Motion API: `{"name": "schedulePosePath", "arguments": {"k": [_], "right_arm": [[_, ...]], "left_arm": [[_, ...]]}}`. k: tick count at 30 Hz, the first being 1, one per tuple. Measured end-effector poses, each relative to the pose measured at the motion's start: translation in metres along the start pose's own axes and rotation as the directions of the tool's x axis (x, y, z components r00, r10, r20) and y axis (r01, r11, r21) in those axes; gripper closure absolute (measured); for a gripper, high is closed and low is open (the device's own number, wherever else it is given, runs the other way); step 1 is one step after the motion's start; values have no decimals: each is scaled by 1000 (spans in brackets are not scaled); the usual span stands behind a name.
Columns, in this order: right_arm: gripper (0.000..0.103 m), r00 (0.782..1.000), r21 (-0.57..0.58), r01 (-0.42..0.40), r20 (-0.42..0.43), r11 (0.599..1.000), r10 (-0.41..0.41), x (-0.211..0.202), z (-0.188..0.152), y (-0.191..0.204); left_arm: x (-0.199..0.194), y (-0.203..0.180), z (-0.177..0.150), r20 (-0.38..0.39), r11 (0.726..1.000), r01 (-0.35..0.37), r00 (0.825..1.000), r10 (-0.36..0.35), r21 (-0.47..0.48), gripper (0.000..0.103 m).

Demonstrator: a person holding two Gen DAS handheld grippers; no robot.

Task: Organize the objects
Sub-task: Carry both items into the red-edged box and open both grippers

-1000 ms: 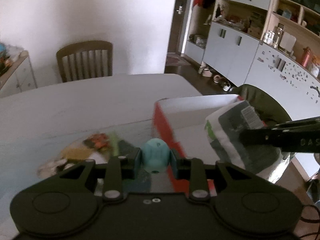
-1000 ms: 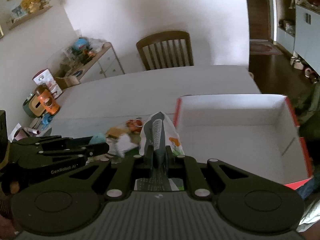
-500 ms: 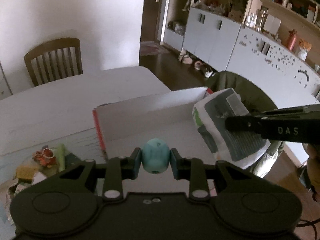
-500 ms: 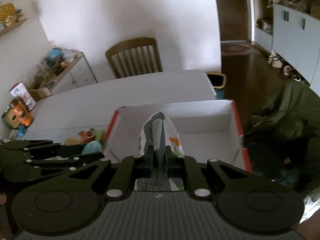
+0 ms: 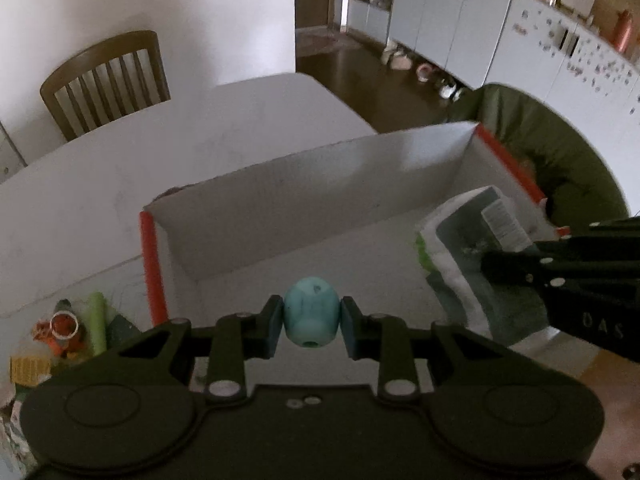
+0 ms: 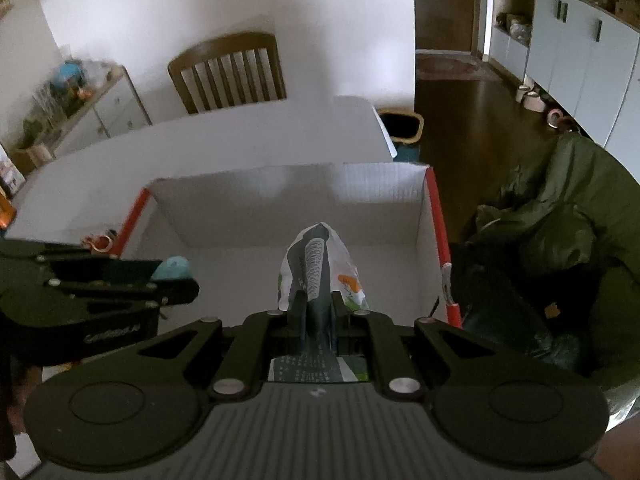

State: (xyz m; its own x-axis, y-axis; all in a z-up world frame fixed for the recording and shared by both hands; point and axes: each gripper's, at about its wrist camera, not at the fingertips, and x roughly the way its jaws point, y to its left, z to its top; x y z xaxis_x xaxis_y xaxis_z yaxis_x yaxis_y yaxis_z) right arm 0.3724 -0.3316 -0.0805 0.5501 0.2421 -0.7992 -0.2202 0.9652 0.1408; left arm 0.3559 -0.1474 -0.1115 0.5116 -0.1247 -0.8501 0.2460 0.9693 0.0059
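My left gripper (image 5: 312,322) is shut on a small turquoise egg-shaped toy (image 5: 311,316), held over the near left part of a white cardboard box with red edges (image 5: 304,196). Over the box's right side my right gripper (image 6: 317,308) is shut on a grey and white snack packet (image 6: 320,264) that stands up between its pads. In the left wrist view the packet (image 5: 460,256) and the right gripper (image 5: 492,268) show at the right. In the right wrist view the left gripper (image 6: 176,276) and the toy (image 6: 173,267) show at the left. Nothing shows inside the box (image 6: 280,192).
Several small items, among them a green stick (image 5: 96,320) and an orange toy (image 5: 60,326), lie on the table left of the box. A wooden chair (image 6: 228,72) stands at the white table's (image 5: 160,152) far side. A dark green coat (image 6: 560,216) lies right of the box.
Both grippers have moved right and down, from beside the pile of small items to over the box, each still holding its item.
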Motion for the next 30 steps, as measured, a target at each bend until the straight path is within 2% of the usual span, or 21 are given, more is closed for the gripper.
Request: {"name": "schedulePosePath", "arguments": {"k": [10,17,23,30], "right_arm": [[92,995,-64,53,-76,997,-58,45,9,-2],[92,992,-68,37,-116,997,-45,57,8,-8],[92,989,-83,29,-140,996,-40,62,6,-9],[92,989,-82,20,-142,996,-32,64,4,-11]], "left_arm": [[43,0,14,-91,998,-49,995,52,32,74],[60,-5,18,-147,996,-68,986,75,56,74],[69,-3,17,-205,998,-57,977,64,40,74],[69,4,18,-218,999,-43,975,46,17,72]]}}
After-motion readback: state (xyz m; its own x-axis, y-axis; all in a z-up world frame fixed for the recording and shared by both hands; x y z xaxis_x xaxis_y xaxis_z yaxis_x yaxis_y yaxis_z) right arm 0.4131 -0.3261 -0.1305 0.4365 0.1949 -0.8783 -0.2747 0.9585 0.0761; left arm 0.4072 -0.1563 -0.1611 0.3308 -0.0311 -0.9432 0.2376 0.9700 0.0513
